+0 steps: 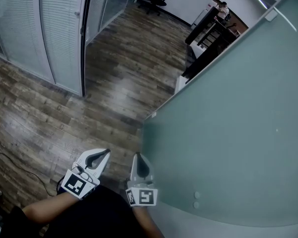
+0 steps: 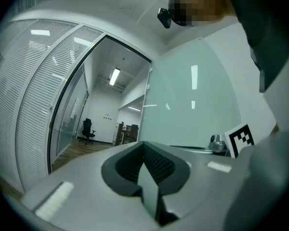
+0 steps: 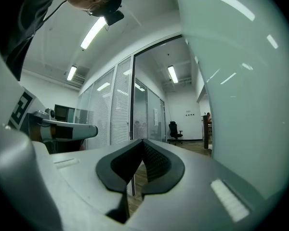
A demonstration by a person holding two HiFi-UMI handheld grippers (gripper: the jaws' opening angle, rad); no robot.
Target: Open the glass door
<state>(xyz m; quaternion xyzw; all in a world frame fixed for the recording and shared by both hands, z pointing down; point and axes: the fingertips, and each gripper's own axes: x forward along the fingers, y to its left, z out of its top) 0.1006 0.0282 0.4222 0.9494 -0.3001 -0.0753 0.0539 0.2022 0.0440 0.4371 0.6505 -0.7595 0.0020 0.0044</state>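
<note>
Both jaws together, left tool (image 1: pixel 106 153), right tool (image 1: pixel 137 156), glass door (image 1: pixel 228 123) cropped rightward

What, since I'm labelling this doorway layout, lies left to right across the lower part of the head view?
Floor cable → left claw → right claw → frosted glass door.

Head view down; gripper views level, share chair (image 2: pixel 87 129).
</note>
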